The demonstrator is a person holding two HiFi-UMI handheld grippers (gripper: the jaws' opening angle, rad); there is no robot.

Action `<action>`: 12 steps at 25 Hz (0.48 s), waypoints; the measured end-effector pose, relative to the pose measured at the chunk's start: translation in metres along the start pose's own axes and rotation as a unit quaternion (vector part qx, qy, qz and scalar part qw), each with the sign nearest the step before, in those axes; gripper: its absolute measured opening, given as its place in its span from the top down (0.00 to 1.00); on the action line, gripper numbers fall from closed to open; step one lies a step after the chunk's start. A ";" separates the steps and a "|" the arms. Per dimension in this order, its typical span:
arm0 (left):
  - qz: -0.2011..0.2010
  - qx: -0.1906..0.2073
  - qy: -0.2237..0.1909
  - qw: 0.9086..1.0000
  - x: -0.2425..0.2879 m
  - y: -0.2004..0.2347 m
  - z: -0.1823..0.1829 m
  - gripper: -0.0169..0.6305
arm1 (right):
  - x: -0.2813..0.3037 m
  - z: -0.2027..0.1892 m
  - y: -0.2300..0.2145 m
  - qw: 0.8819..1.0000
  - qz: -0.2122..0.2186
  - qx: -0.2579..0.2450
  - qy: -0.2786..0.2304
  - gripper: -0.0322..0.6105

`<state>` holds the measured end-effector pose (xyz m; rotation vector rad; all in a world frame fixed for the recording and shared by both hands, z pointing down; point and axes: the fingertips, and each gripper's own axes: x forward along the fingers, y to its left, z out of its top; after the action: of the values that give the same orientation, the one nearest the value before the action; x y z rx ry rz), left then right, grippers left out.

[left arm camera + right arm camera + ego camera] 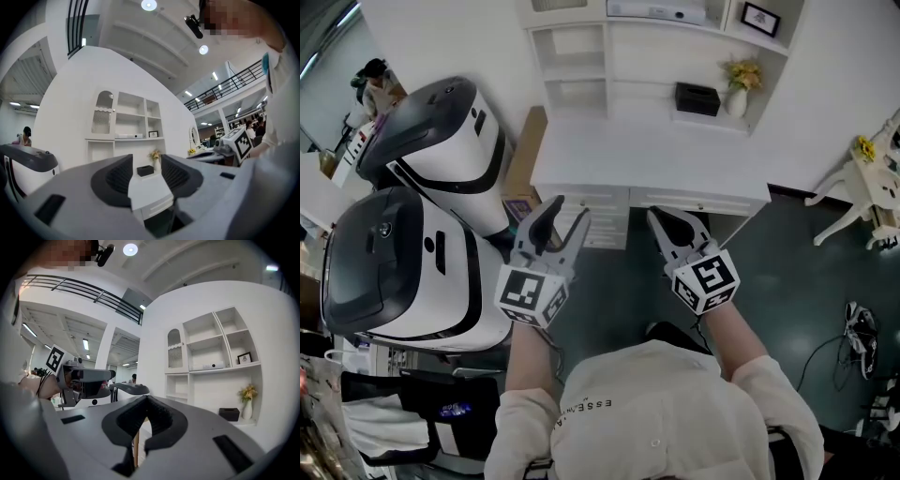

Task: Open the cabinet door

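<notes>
Dark floor point(619, 300) lay open between the front edge of the white surface point(609, 159) and the left tool point(570, 211) and right tool point(661, 220), leaving a straight way to the drawer fronts point(698, 201). Two bulky white-and-black machines point(412, 262) crowded the left tool's outer side, and a brown box point(523, 155) stood against the surface's left edge. Only a black box point(697, 98) and a vase point(737, 101) occupied its back right corner. A white chair point(861, 187) stood well off right.

the cabinet point(649, 173) is showing plain white. the box point(697, 98) is showing black, the vase point(737, 103) white, its flowers point(743, 73) yellow. the left gripper point(568, 212) and right gripper point(660, 217) are wearing grey with black pads point(117, 178) and black-and-white square-patterned cubes point(530, 292). the floor point(787, 272) is looking dark grey-green.
</notes>
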<state>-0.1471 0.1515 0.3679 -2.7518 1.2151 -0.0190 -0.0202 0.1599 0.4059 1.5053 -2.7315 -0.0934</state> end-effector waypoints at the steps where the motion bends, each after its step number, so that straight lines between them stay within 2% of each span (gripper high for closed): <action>1: 0.000 -0.001 0.000 1.000 0.005 0.003 -0.002 0.71 | 0.006 -0.002 -0.004 1.000 0.001 0.000 0.001 0.93; 6: 0.009 0.003 0.009 1.000 0.041 0.024 -0.018 0.71 | 0.043 -0.013 -0.035 1.000 0.017 -0.002 -0.003 0.93; 12: 0.042 0.014 0.023 0.999 0.119 0.062 -0.028 0.71 | 0.112 -0.018 -0.102 0.999 0.049 -0.002 -0.008 0.93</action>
<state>-0.1146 0.0192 0.3827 -2.6881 1.3314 -0.0903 0.0070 0.0105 0.4165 1.3735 -2.8101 -0.1090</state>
